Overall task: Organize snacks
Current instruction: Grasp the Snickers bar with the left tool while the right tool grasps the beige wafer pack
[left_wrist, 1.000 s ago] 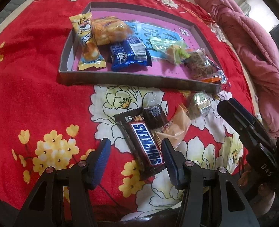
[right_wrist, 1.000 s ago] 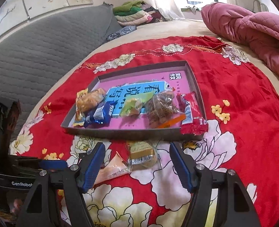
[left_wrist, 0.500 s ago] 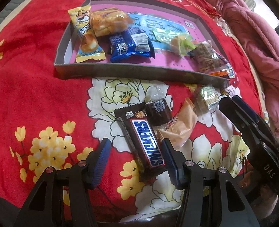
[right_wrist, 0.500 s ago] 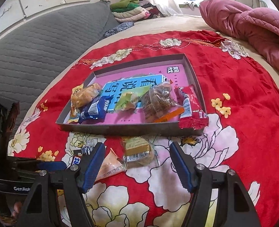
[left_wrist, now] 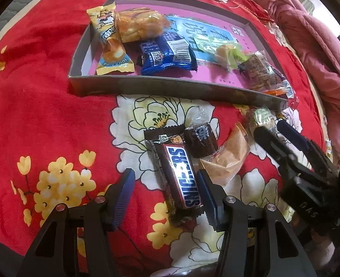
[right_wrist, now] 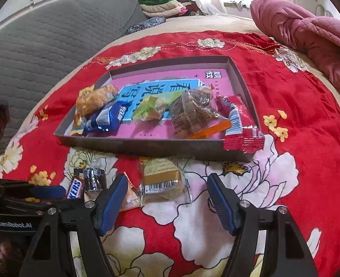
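Claws hovering over loose snacks beside the tray

Left claw (left_wrist: 165,191) is standing partly open, gripping nothing, with the Snickers bar (left_wrist: 181,175) lying between its fingers on the red bedspread (left_wrist: 43,115). Right claw (right_wrist: 165,198) is gaping wider, empty, straddling a clear-wrapped biscuit (right_wrist: 163,180). Both snacks are lying just outside the near wall of the tray (right_wrist: 147,145), which is holding several packets.

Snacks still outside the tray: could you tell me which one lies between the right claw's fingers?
The clear-wrapped round biscuit with a barcode; the others lie further left.
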`<state>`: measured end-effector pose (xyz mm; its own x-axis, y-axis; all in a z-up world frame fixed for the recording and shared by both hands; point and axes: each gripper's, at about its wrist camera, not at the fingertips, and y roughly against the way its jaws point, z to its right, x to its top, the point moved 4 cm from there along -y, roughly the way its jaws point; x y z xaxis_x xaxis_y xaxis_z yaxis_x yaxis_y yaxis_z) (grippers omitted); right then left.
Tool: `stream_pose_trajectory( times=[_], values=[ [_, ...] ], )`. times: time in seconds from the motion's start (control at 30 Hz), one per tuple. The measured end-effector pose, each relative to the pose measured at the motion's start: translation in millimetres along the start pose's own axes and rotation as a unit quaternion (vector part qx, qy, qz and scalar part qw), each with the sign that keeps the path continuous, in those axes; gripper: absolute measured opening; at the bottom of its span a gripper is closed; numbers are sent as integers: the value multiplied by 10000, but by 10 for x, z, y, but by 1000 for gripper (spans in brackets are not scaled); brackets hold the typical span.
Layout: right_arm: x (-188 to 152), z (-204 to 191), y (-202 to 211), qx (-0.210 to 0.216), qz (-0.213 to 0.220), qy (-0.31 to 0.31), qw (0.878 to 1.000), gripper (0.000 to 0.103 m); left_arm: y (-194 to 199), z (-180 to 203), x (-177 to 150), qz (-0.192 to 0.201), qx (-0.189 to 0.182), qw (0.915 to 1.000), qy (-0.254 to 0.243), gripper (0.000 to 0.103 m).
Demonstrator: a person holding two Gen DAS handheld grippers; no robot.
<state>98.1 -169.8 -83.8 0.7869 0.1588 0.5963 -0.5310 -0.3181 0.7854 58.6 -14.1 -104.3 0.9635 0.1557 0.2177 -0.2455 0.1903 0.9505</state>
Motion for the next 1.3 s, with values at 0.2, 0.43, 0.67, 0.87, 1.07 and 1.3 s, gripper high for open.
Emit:
stream_pose_trajectory(
  times=[0.2, 0.43, 0.67, 0.87, 1.07, 1.3],
  values=[
    [-29, -33, -101, -173, -30, 213, 9996, 70, -28, -9, 20, 42, -7, 10000, -11, 57],
    [-9, -26, -148, -225, -2, 244, 9995, 70, -89, 45, 55, 64, 76, 9999, -82, 57],
    [-4, -43, -198, -358, 24, 415, 9985, 66, -117, 46, 75, 113, 81, 9999, -55, 57],
    [-6, -105, -213, -392, 62, 643, 9971, 52, -132, 45, 91, 156, 89, 9998, -21, 57],
    [7, -90, -206, -312, 59, 605, 9977, 48, -137, 33, 102, 211, 58, 9998, 26, 56],
    [30, -36, -188, -144, 58, 384, 9991, 47, -129, 3, 106, 272, 46, 9996, 60, 51]
  ],
)
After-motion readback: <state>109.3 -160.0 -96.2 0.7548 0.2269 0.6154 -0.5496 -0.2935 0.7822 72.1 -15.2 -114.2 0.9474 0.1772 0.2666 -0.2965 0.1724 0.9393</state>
